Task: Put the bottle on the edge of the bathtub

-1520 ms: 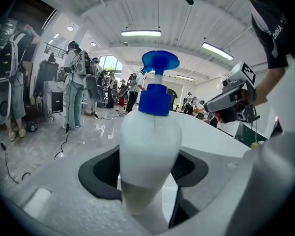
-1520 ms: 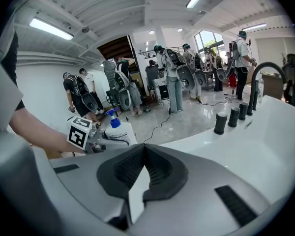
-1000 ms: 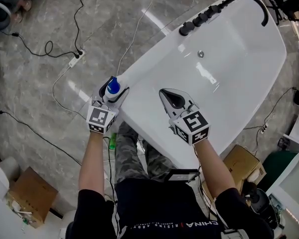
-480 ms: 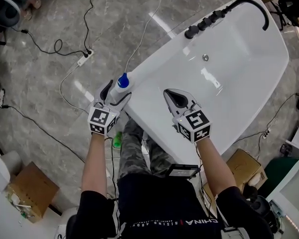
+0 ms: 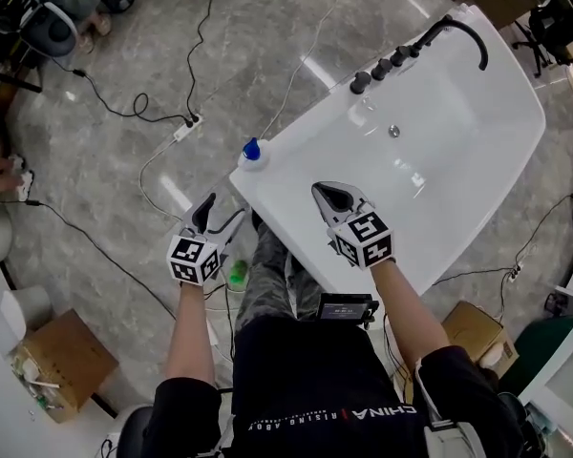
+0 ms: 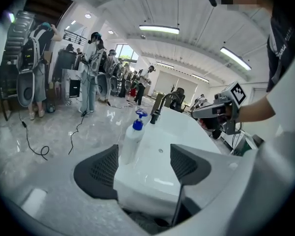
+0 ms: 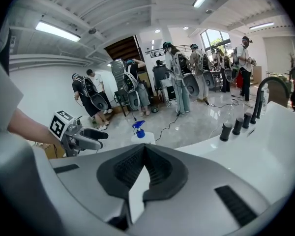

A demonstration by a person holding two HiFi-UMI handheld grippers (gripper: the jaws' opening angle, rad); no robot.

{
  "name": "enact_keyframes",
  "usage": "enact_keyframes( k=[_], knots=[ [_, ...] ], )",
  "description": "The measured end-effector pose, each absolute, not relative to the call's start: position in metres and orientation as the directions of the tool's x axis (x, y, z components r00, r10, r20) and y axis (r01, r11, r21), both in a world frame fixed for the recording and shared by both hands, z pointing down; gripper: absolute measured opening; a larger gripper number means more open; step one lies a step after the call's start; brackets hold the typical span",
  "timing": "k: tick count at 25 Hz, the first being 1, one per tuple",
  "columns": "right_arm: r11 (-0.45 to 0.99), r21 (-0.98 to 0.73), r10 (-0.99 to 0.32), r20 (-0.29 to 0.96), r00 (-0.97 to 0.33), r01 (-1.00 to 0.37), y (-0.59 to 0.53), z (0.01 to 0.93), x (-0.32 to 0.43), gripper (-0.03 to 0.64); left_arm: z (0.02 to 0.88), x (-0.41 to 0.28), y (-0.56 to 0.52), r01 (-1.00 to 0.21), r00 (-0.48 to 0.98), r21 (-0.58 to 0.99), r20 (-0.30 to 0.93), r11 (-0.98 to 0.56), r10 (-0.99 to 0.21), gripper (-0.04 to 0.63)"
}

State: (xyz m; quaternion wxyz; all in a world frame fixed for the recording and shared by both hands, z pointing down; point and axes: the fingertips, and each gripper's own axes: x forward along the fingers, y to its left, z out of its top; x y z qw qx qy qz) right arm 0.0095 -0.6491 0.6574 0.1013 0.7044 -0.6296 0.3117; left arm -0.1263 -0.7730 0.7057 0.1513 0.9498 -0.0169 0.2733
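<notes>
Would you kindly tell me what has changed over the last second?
The left gripper let go of the white bottle with the blue pump top, leaving it upright on the white bathtub's corner edge, and drew back toward the person; its fingers are closing on nothing. The right gripper stayed shut over the tub.

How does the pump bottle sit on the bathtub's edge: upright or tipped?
Upright. The pump bottle stands on its base on the rim of the bathtub, blue pump on top.

Released the pump bottle [image 5: 252,153], left standing alone on the bathtub [image 5: 458,141] rim's corner. Pulled the left gripper [image 5: 222,214] back toward 7 o'clock, jaws closing slightly, bottle well beyond them.
</notes>
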Motion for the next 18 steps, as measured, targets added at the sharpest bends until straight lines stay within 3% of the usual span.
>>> enact_keyframes(
  k=[10, 18],
  knots=[
    [-0.153, -0.235, -0.871, 0.491, 0.018, -0.960, -0.609, 0.581, -0.007, 0.008, 0.622, -0.169, -0.719, -0.158, 0.889, 0.338, 0.458, -0.928, 0.015, 0.065],
    [-0.109, -0.272, -0.888, 0.459, -0.029, -0.956, -0.576, 0.566, -0.030, 0.008, 0.601, -0.190, -0.666, -0.135, 0.893, 0.309, 0.449, -0.941, 0.020, 0.021]
  ],
)
